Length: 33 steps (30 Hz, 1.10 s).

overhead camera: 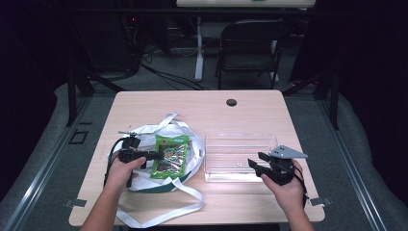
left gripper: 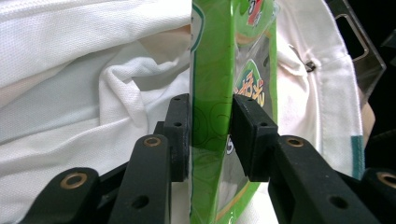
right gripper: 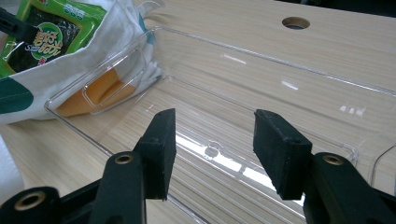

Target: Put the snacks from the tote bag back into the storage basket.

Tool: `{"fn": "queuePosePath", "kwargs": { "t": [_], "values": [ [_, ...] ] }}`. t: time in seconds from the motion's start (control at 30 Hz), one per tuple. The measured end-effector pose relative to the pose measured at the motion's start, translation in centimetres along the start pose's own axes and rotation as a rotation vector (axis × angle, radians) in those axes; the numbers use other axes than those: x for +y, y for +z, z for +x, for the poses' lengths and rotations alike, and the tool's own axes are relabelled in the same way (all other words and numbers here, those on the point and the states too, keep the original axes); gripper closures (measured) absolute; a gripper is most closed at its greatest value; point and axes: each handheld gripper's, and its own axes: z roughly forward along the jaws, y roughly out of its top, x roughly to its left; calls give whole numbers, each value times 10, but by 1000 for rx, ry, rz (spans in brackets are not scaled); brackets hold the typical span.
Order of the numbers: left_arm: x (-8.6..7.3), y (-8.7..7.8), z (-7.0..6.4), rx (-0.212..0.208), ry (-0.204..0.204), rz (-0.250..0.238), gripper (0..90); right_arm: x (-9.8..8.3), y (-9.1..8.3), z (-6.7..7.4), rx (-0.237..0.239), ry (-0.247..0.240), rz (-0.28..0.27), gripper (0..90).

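Grasp step: left gripper (left gripper: pixel 211 135) clamped on edge of green foil seaweed snack packet (overhead camera: pixel 170 156), lying on white cloth tote bag (overhead camera: pixel 144 180). Right gripper (right gripper: pixel 212 149) released, parked over clear plastic bin (overhead camera: pixel 240 139). Next, probably: lift packet clear, carry to bin.

Left gripper (overhead camera: pixel 153 154) and right gripper (overhead camera: pixel 255 164): black two-jaw tools with blocky rubber pads (right gripper: pixel 280 151), brass-ringed pivot holes and trailing black cables; the right carries a grey three-cornered plate (overhead camera: pixel 287 152). Forearms bare, no sleeves visible.
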Motion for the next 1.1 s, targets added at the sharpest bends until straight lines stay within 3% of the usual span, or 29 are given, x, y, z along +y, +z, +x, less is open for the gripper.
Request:
{"fn": "queuePosePath", "kwargs": {
  "t": [0.5, 0.73, 1.1],
  "values": [
    [-2, -11, 5, -47, 0, -14, 732, 2, 3, -1, 3, -1, -3, 493],
    [-2, -15, 6, -47, -4, -33, 732, 1, 4, -2, 1, 5, -5, 493],
    [1, -24, 2, -48, 51, -86, 732, 0, 5, -3, -1, -2, 4, 493]
  ]
}}
